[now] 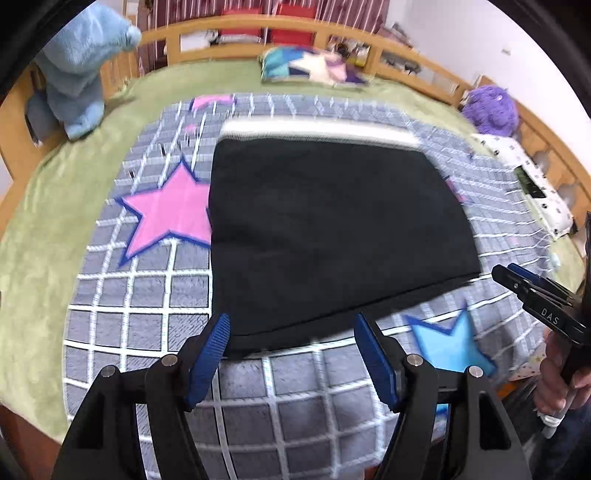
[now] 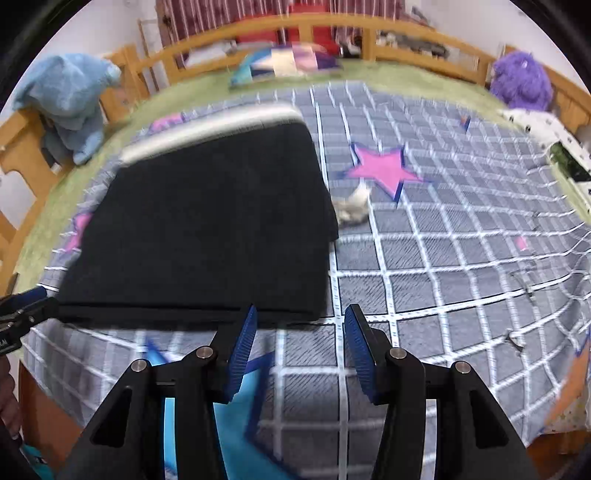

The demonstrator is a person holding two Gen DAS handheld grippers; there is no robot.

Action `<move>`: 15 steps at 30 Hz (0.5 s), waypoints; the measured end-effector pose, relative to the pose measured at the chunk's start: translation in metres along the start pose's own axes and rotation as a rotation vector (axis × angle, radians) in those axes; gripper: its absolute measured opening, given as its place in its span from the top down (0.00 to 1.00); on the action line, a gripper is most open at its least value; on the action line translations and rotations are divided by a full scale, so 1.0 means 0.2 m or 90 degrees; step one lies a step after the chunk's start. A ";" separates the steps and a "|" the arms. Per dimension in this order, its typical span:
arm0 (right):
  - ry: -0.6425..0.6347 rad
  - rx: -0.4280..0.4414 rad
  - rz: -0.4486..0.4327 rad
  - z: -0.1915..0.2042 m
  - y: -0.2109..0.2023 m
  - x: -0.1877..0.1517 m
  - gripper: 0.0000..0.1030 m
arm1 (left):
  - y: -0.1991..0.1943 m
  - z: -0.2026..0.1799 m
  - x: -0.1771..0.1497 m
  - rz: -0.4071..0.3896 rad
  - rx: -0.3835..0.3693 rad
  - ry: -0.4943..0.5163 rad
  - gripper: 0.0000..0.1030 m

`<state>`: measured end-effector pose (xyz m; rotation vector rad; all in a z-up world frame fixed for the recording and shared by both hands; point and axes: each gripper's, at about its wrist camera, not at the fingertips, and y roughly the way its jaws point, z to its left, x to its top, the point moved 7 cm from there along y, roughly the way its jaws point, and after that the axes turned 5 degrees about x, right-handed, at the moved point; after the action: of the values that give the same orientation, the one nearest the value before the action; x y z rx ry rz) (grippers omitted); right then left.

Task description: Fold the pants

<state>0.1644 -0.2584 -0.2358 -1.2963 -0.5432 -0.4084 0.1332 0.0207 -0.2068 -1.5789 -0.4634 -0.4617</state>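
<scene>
The black pants [image 1: 332, 236] lie folded into a flat rectangle on the grey checked blanket [image 1: 147, 302], with a white band along their far edge. In the right wrist view the pants [image 2: 210, 229] sit left of centre. My left gripper [image 1: 291, 328] is open and empty, just above the near edge of the pants. My right gripper [image 2: 301, 314] is open and empty at the near right corner of the pants. The right gripper also shows in the left wrist view [image 1: 517, 280], and the left gripper shows at the left edge of the right wrist view [image 2: 26, 306].
A blue plush toy [image 1: 81, 77] sits at the far left and a purple plush [image 1: 491, 110] at the far right by the wooden bed rail [image 1: 258, 27]. A colourful pillow [image 1: 310, 66] lies at the back. A small white crumpled item [image 2: 354, 206] lies right of the pants.
</scene>
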 end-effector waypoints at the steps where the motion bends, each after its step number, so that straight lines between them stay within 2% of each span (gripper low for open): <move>1: 0.003 0.003 -0.019 0.02 -0.07 0.01 0.52 | -0.06 -0.02 0.01 -0.014 -0.001 0.002 0.34; 3: 0.007 0.007 -0.052 0.04 -0.21 0.02 0.51 | -0.18 -0.05 0.06 -0.047 -0.003 0.003 0.33; 5: 0.001 0.007 -0.078 0.09 -0.35 0.04 0.46 | -0.30 -0.07 0.08 -0.081 0.005 0.001 0.27; 7: -0.011 0.008 -0.092 0.13 -0.43 0.09 0.44 | -0.40 -0.09 0.09 -0.111 0.030 -0.007 0.15; 9: -0.012 0.018 -0.111 0.17 -0.54 0.09 0.44 | -0.49 -0.10 0.09 -0.139 0.044 -0.016 0.11; 10: -0.005 0.016 -0.124 0.17 -0.58 0.09 0.41 | -0.53 -0.11 0.08 -0.146 0.044 -0.017 0.11; 11: -0.002 0.011 -0.137 0.18 -0.62 0.08 0.30 | -0.57 -0.13 0.07 -0.149 0.042 -0.015 0.11; 13: -0.007 0.005 -0.156 0.20 -0.68 0.08 0.18 | -0.62 -0.15 0.04 -0.151 0.046 -0.014 0.11; 15: -0.012 0.002 -0.172 0.23 -0.73 0.07 0.13 | -0.66 -0.16 0.01 -0.158 0.050 -0.013 0.11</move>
<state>0.0857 -0.2467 -0.1050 -1.2284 -0.7385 -0.6186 0.0626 -0.0038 -0.0944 -1.4574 -0.6899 -0.6089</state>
